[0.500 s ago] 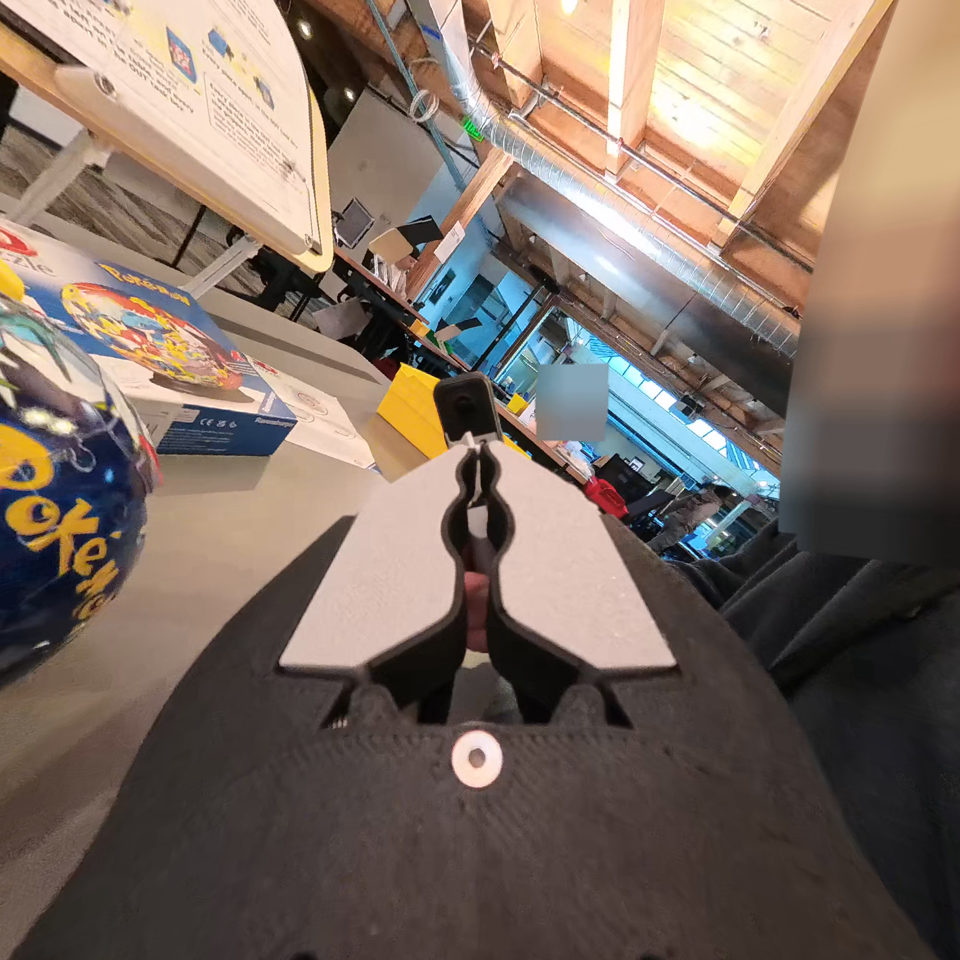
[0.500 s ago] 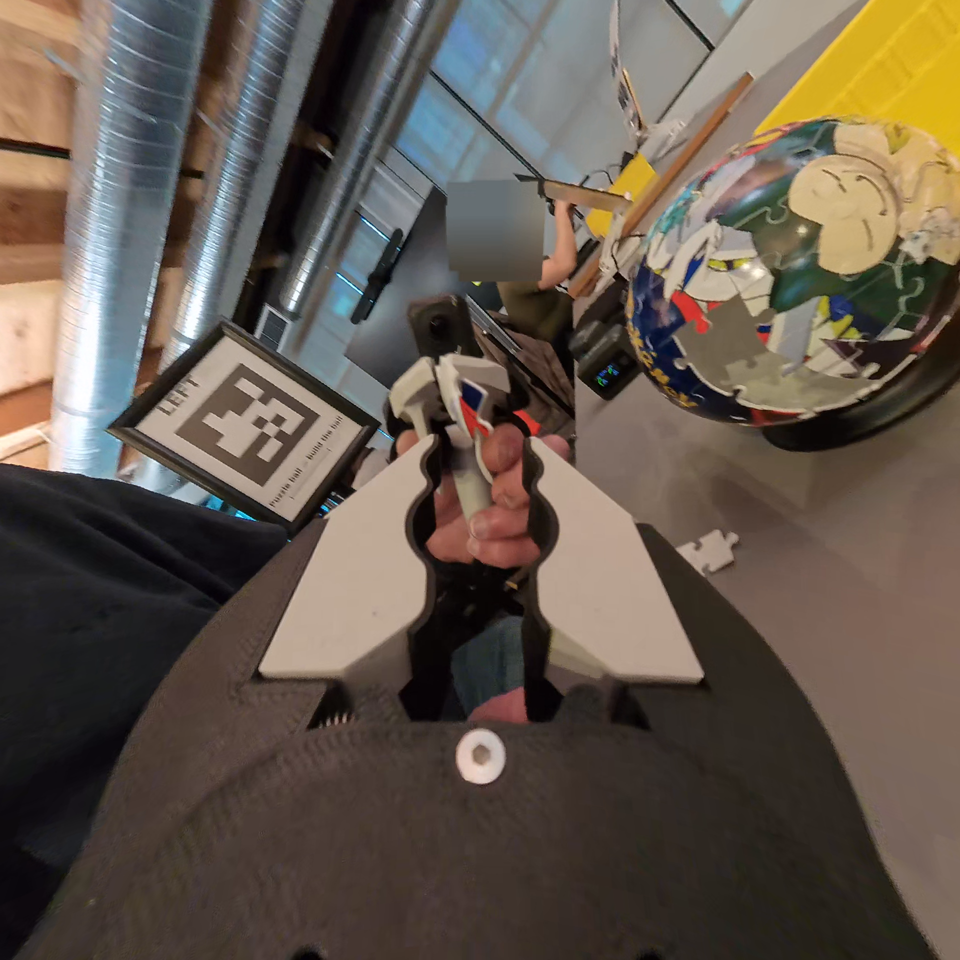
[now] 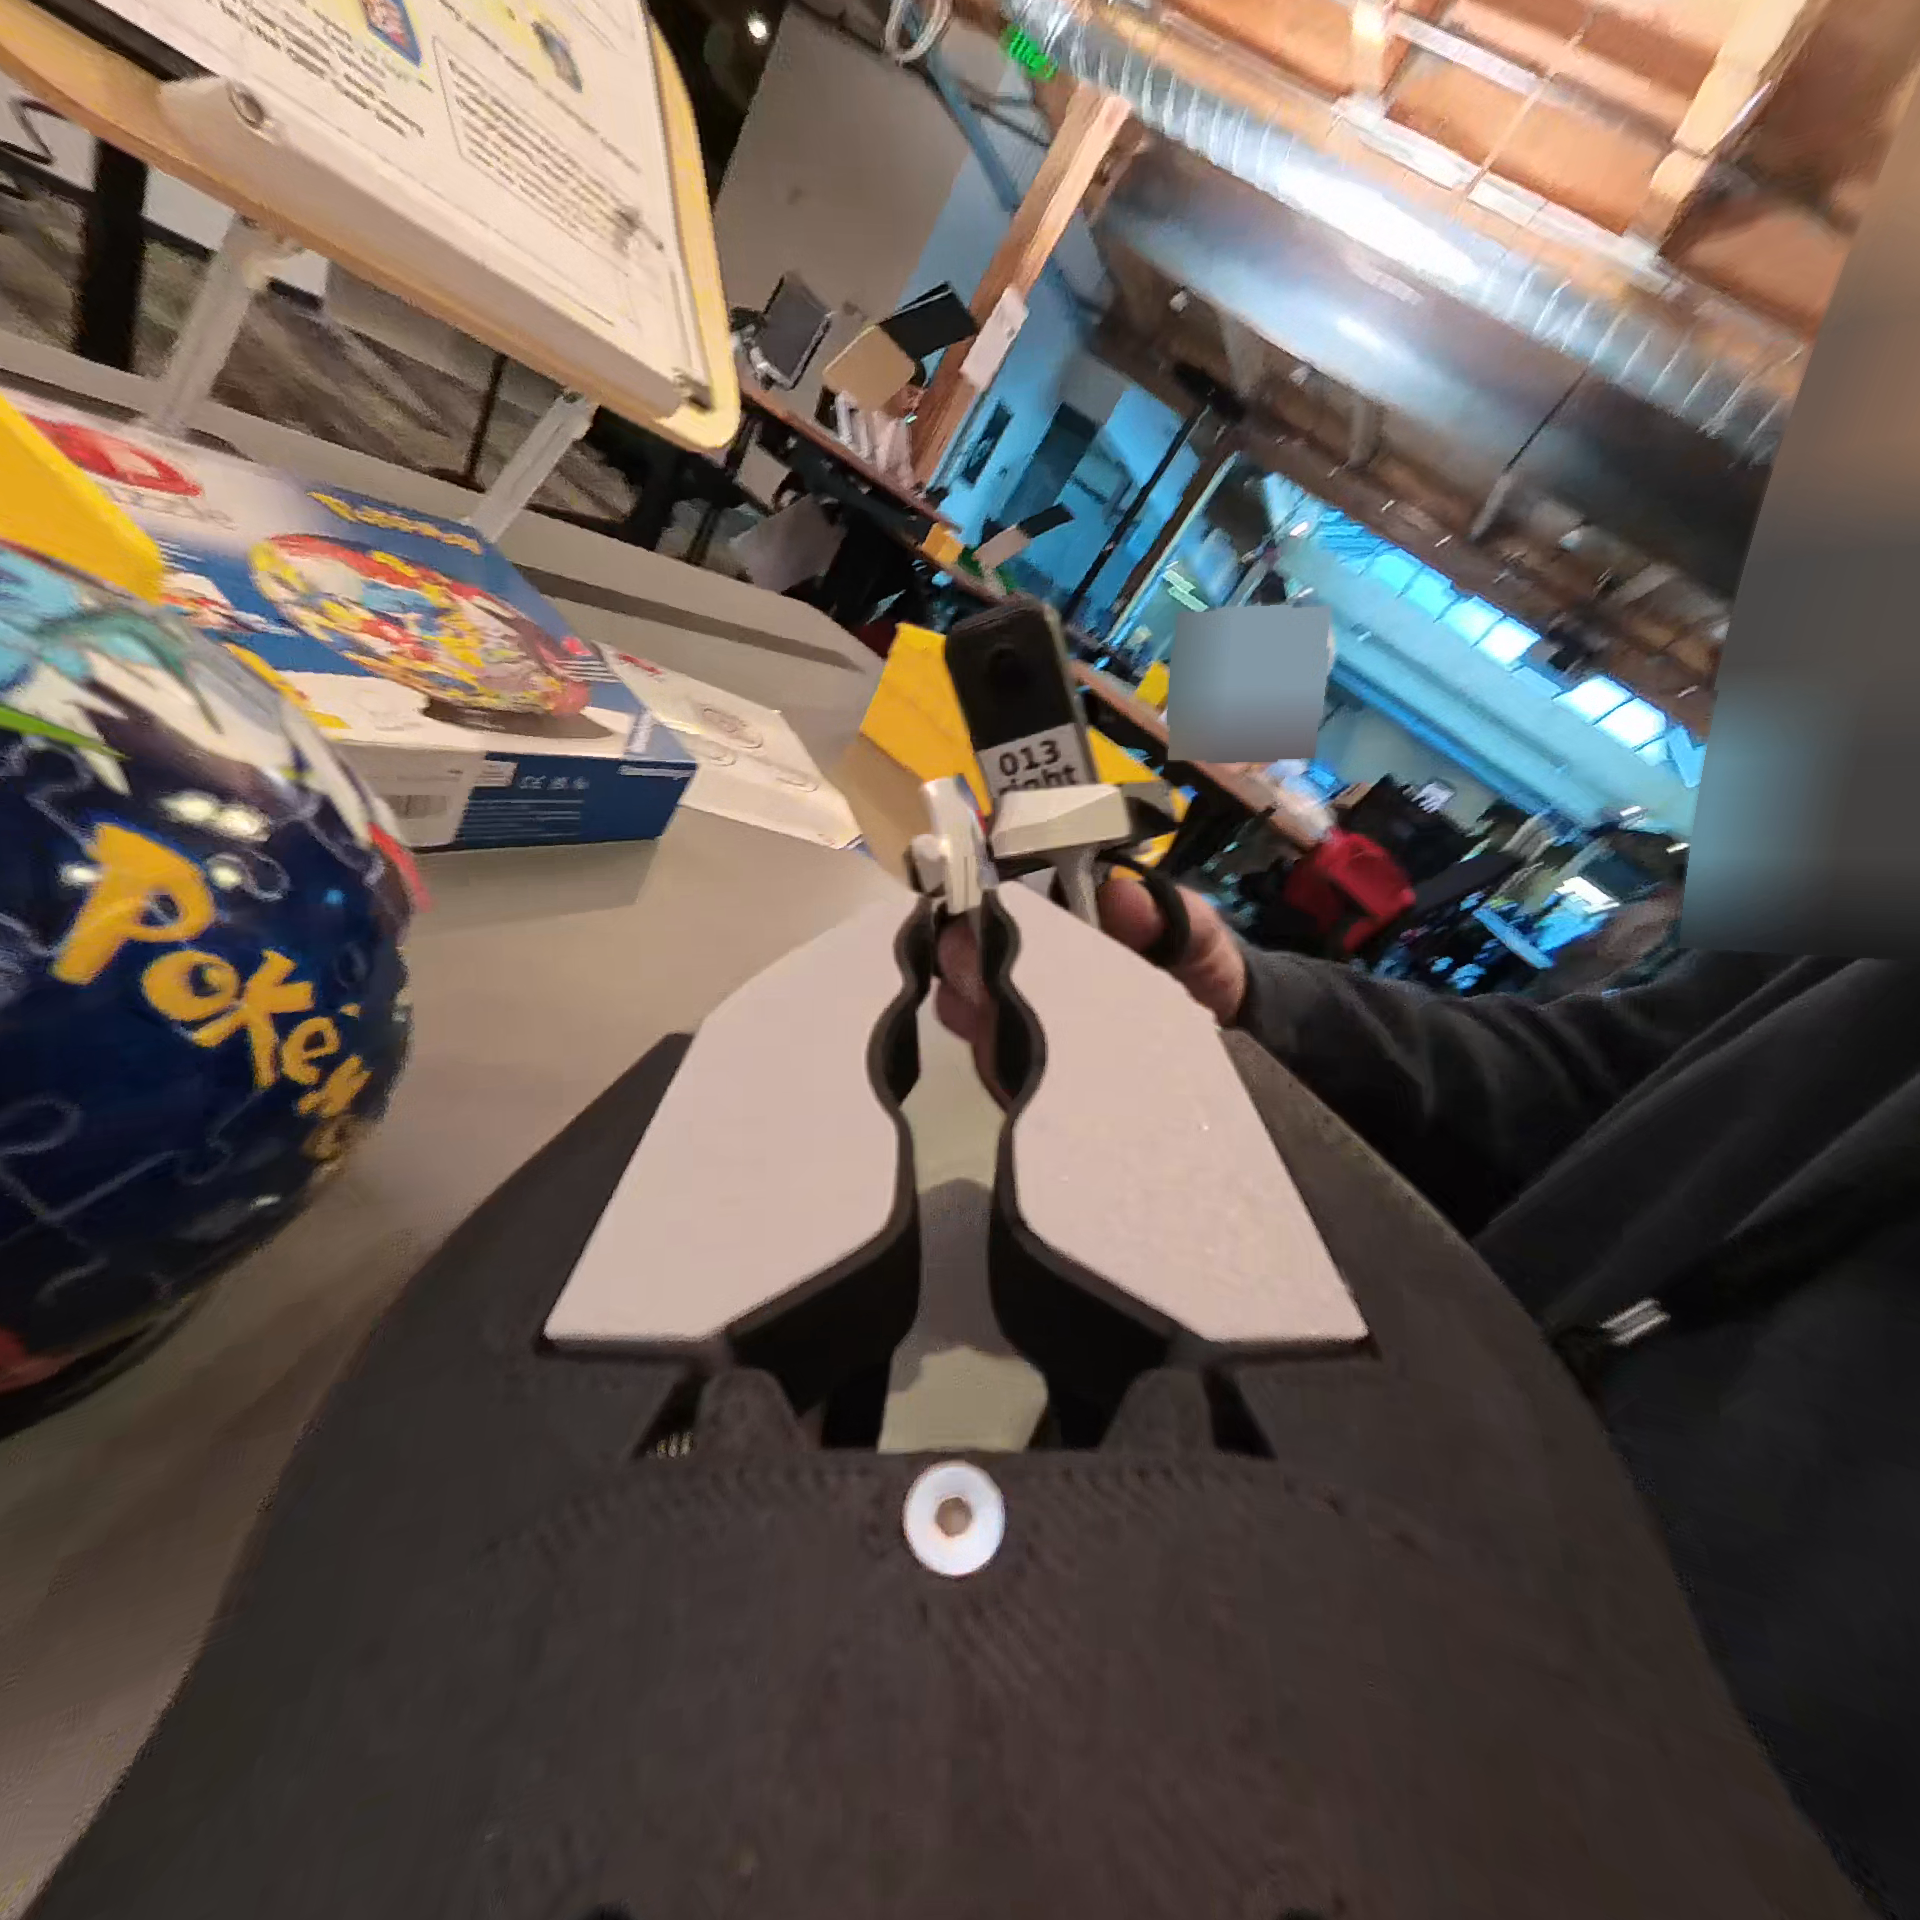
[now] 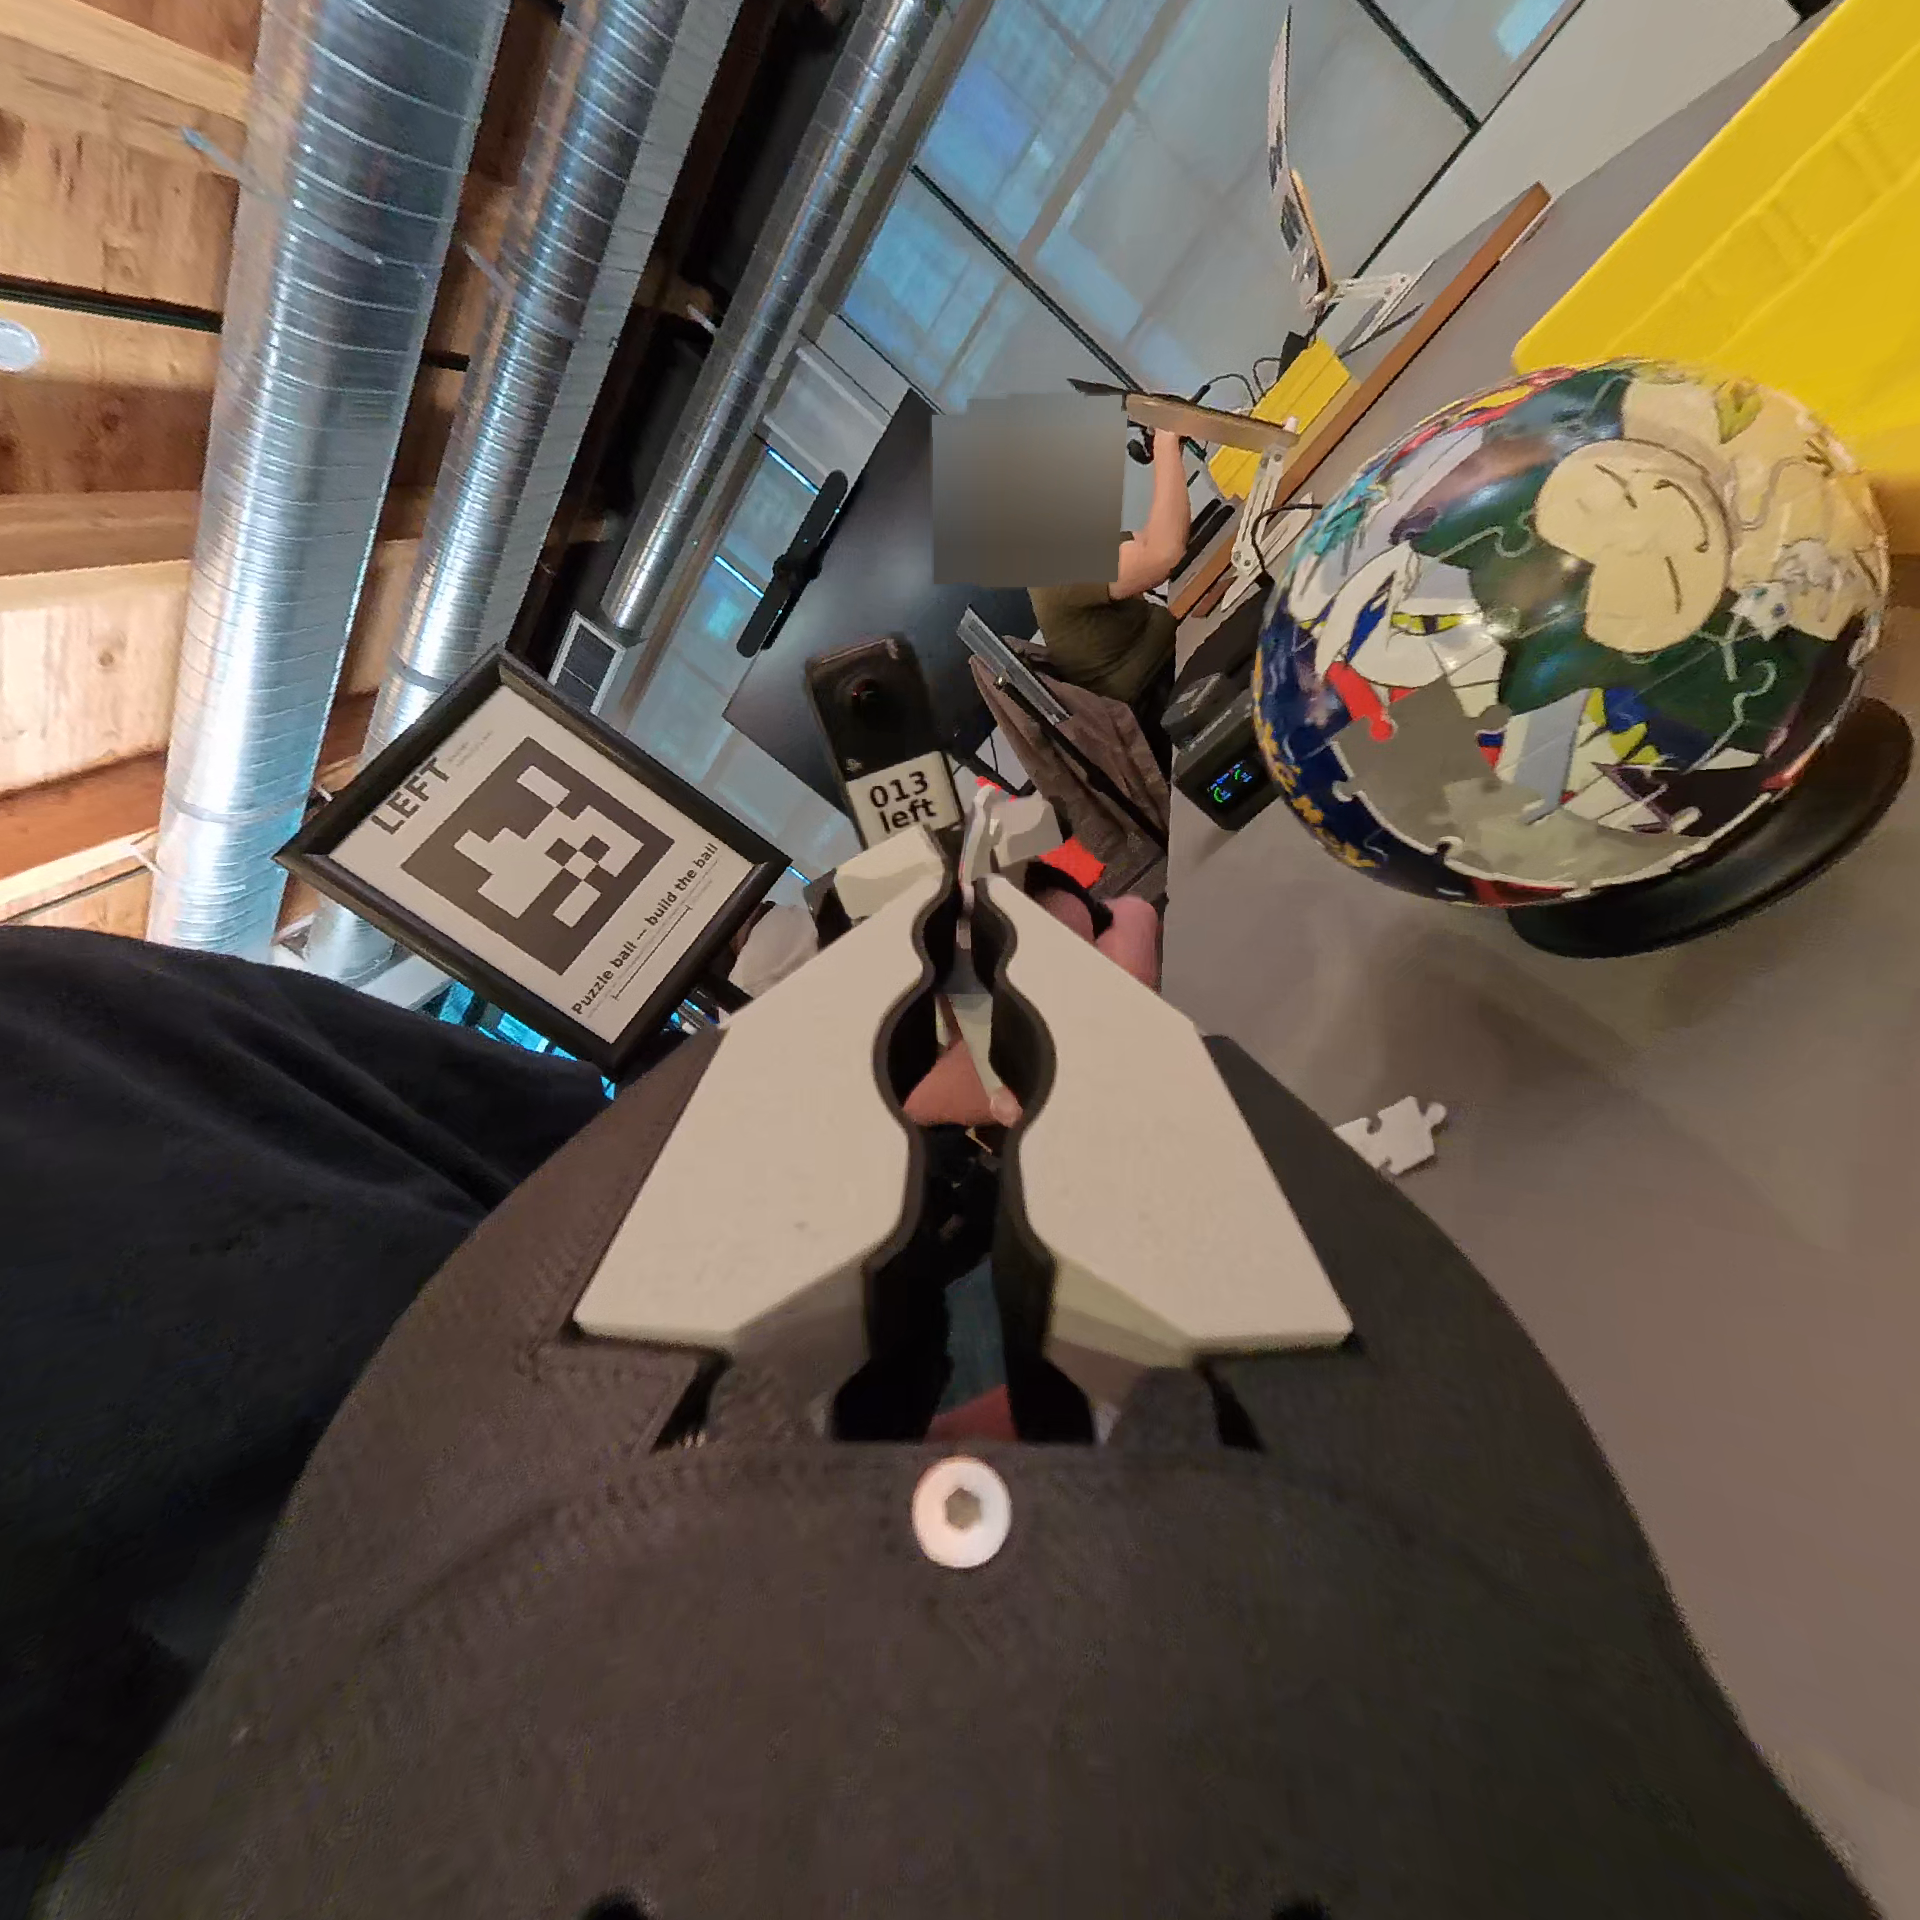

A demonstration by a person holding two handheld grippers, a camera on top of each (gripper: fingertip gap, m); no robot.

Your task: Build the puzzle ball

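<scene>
The two matte grey, wavy-edged grippers are meeting tip to tip above the smooth grey worktop [image 4: 1558, 1299]. The left gripper [image 3: 954, 906] and right gripper [image 4: 964, 894] are each pinching their jaws closed on one thin, glossy cardboard puzzle piece [image 4: 975, 847]. The round, glossy, partly built puzzle ball [image 4: 1569, 634] is sitting on its black stand [image 4: 1766, 862] nearby, a loose white piece [image 4: 1392, 1135] lying flat beside it.
</scene>
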